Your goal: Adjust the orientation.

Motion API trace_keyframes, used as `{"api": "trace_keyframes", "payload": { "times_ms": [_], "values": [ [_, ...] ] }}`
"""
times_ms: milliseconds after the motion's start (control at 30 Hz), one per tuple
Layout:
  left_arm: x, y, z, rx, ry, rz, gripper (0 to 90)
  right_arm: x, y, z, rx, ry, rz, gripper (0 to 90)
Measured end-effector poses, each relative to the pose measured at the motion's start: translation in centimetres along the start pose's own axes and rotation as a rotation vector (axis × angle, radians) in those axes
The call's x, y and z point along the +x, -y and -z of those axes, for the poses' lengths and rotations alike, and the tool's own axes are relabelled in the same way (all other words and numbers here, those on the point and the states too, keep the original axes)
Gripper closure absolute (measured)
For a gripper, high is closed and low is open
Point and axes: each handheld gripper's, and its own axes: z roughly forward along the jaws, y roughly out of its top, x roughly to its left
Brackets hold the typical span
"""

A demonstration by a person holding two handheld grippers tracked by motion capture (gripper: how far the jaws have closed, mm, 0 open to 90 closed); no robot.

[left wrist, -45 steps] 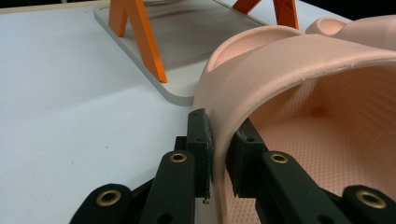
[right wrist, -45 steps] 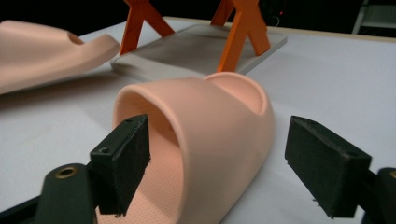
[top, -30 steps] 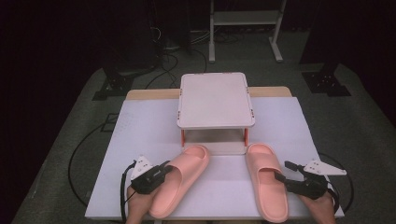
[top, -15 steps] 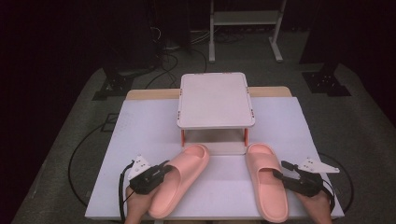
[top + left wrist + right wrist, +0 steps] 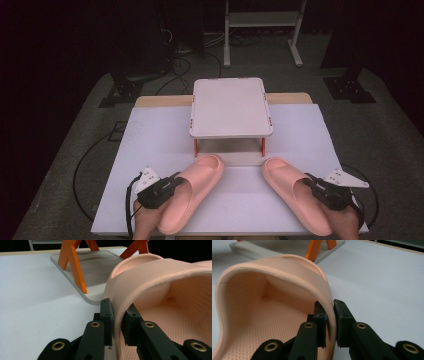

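Observation:
Two pink slippers lie toes-forward on the white table. At the front left, my left gripper (image 5: 175,183) is shut on the outer edge of the left slipper's (image 5: 196,192) strap. In the left gripper view the pads of that gripper (image 5: 118,315) pinch the strap wall of this slipper (image 5: 162,290). At the front right, my right gripper (image 5: 311,183) grips the right slipper (image 5: 290,192). Its jaws have just been closing. In the right gripper view that gripper (image 5: 330,312) now clamps the strap's edge of the slipper (image 5: 274,302).
A small white stand (image 5: 231,107) on orange legs (image 5: 75,265) rises from a grey base plate (image 5: 230,159) just beyond the slippers' toes. White table surface (image 5: 150,150) lies bare on both sides. Cables and dark equipment stands are on the floor behind.
The right gripper's jaws have drawn together onto the right slipper's strap. The left gripper and both slippers lie as before.

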Motion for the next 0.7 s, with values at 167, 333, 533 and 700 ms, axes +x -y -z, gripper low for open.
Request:
{"api": "trace_keyframes", "payload": {
  "times_ms": [167, 333, 533, 700],
  "values": [
    [0.1, 0.0, 0.2, -0.007, 0.0, 0.008, 80.4, -0.4, -0.3, 0.8, -0.041, -0.01, -0.023, 81.4],
    [0.2, 0.1, 0.4, -0.008, -0.011, 0.008, 80.4, -0.5, -0.6, 1.2, -0.07, -0.024, -0.033, 82.2],
    [0.2, 0.1, 0.6, -0.015, -0.013, 0.01, 80.4, -0.3, -0.8, 1.2, -0.081, -0.053, -0.037, 82.1],
    [0.2, 0.1, 0.7, -0.021, -0.009, 0.02, 80.4, -0.1, -1.0, 1.3, -0.096, -0.065, -0.041, 82.1]
  ]
}}
